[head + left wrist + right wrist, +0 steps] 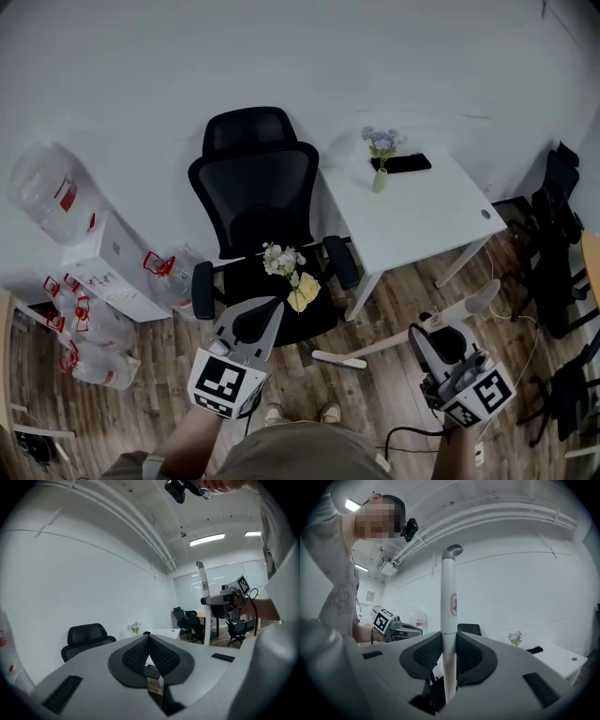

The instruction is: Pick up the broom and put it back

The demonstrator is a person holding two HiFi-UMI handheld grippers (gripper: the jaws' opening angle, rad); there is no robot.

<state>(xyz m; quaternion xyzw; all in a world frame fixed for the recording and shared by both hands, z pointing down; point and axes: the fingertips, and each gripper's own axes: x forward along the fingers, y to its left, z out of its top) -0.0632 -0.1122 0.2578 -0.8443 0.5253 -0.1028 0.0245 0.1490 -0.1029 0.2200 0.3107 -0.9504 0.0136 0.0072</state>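
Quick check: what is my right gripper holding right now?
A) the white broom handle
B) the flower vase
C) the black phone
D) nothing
A: in the right gripper view the white broom handle stands upright, clamped between the fingers of the right gripper.

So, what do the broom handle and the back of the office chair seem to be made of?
Broom handle: smooth white tube with a slight sheen, likely plastic or painted metal. Chair back: matte black, probably mesh fabric in a plastic frame; the weave is too small to confirm.
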